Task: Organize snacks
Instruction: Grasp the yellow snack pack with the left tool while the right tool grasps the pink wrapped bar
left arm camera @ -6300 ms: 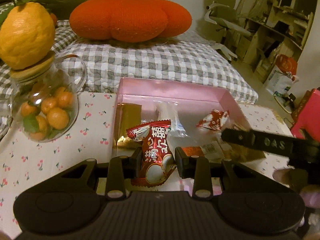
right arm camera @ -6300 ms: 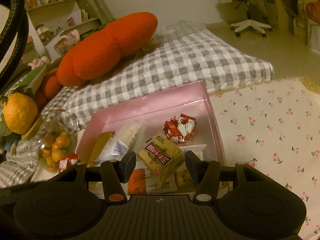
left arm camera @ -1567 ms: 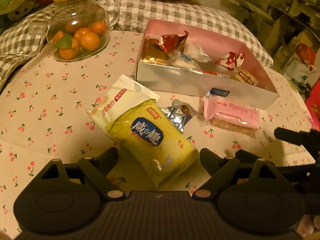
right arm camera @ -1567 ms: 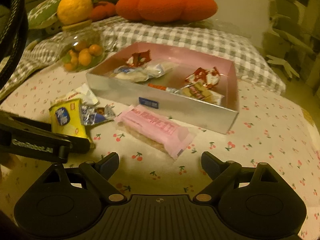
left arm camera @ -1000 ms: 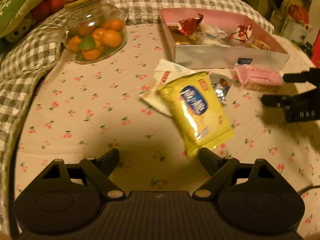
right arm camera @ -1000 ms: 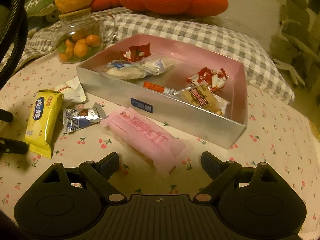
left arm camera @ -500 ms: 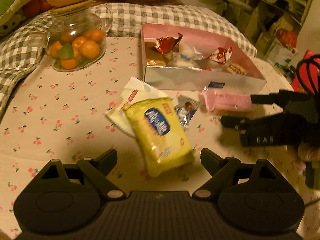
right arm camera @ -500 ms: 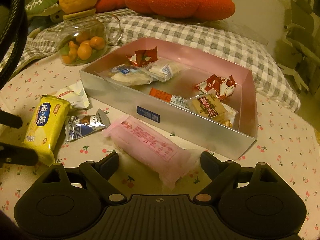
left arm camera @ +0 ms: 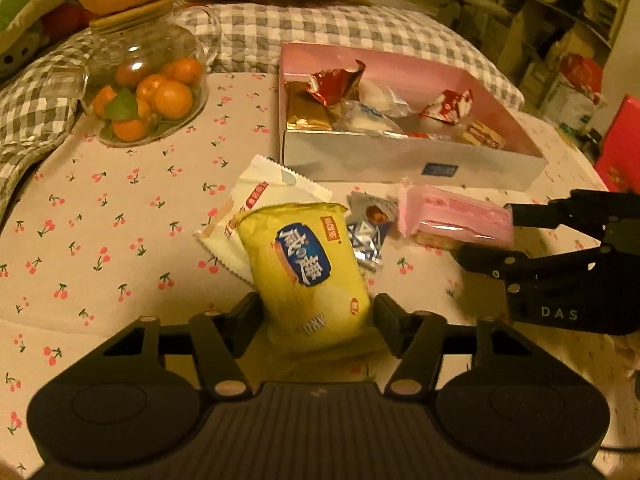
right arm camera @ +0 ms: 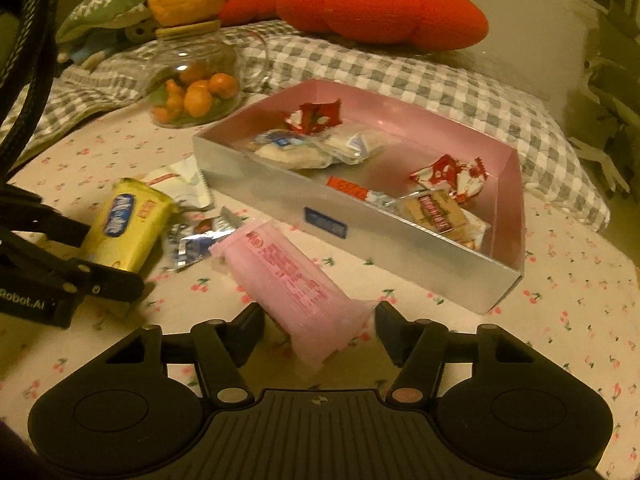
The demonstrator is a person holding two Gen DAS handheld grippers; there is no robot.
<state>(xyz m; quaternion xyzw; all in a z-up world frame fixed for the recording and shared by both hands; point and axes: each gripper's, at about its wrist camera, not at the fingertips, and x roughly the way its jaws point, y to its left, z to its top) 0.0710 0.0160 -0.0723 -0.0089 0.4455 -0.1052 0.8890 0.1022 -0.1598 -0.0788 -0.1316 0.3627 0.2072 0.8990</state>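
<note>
Pink packet between closing fingers

Dim, warm yellow light. Ahead of the claws, grey-checked quilt, orange pumpkin cushion, pale wall; cluttered shelves far right.

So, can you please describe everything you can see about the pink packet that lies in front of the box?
The pink packet is a long, soft-looking plastic wrapper with red print and a crimped, see-through end. Something pale brown shows under it in the left view. It lies flat on the cherry-print cloth, slanted, close to the silver box but outside it. A small silver-blue wrapper lies at its far end. Its near end sits between the closing right tongs; contact is unclear.
</note>
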